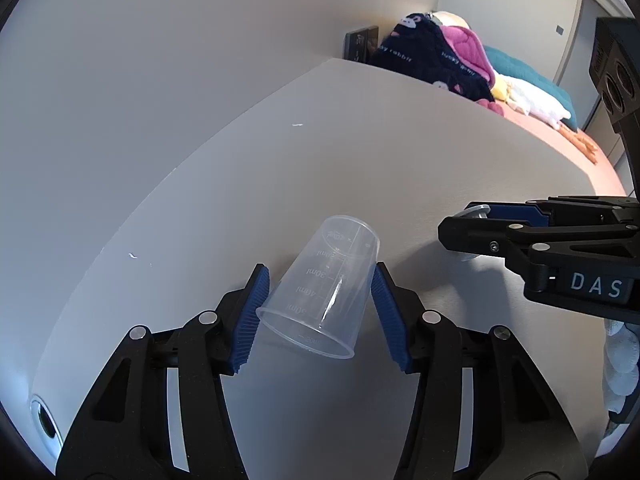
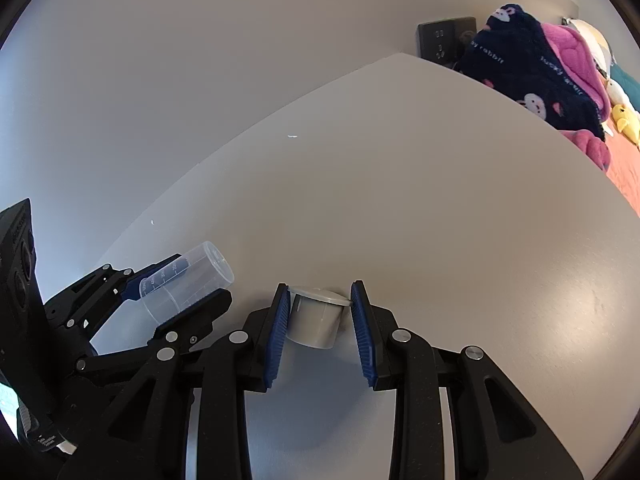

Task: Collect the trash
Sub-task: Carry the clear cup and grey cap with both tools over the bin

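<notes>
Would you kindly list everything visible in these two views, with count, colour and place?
measuring cup: one, clear plastic with printed scale, tilted between the left tongs' pads
small grey cup: one, grey, rim away from the camera, between the right tongs' pads
table: one, pale grey, under both cups
wall: one, light grey, behind the table
wall socket: one, dark, on the wall past the table's far corner
heap of blankets and soft toys: one pile, navy, pink, yellow, teal, on an orange bed beyond the table
left tongs: one, black with blue pads, touching the measuring cup's sides
right tongs: one, black with blue pads, closed around the small grey cup
</notes>
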The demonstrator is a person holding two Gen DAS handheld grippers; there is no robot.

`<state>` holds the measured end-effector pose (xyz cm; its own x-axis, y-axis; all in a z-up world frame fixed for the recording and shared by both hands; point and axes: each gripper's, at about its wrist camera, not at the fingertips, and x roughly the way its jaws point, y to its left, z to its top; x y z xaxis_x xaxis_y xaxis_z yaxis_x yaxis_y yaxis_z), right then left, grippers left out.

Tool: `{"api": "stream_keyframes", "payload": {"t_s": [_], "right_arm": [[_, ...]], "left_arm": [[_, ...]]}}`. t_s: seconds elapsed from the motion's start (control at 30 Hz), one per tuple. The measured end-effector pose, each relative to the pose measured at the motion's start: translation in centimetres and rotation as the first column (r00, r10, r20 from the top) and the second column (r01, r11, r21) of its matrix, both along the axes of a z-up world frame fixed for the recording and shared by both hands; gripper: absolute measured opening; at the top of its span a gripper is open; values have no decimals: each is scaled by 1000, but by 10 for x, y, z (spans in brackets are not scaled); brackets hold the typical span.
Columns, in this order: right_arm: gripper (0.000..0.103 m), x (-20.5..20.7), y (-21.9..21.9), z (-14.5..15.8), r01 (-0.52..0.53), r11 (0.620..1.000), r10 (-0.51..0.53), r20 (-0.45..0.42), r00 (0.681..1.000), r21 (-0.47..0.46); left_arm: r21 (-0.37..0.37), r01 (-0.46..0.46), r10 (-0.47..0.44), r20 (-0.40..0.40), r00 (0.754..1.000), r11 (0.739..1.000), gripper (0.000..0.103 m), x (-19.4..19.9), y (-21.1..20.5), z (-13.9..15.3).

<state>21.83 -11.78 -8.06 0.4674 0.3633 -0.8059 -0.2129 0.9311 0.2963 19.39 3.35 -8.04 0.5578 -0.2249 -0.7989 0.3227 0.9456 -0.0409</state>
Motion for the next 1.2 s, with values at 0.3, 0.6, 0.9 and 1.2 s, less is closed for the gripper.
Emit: {"api": "stream_keyframes", "payload": {"t_s": [0.3, 0.6, 0.9, 1.2], "right_arm": [[33, -18, -28, 16, 27, 1000, -27, 11, 1000, 13], [33, -57, -62, 38, 68, 997, -69, 45, 997, 20], [33, -97, -94, 58, 106, 994, -107, 77, 991, 29], [33, -139, -123, 72, 139, 990, -142, 104, 984, 38]], "left_arm": [[-23, 36, -35, 10, 999, 999, 52, -14, -21, 14], [-33, 79, -78, 37, 996, 996, 52, -35, -56, 38], [-37, 146, -144, 54, 988, 989, 52, -59, -95, 55], [-34, 209, -206, 79, 975, 977, 52, -86, -127, 69]]}}
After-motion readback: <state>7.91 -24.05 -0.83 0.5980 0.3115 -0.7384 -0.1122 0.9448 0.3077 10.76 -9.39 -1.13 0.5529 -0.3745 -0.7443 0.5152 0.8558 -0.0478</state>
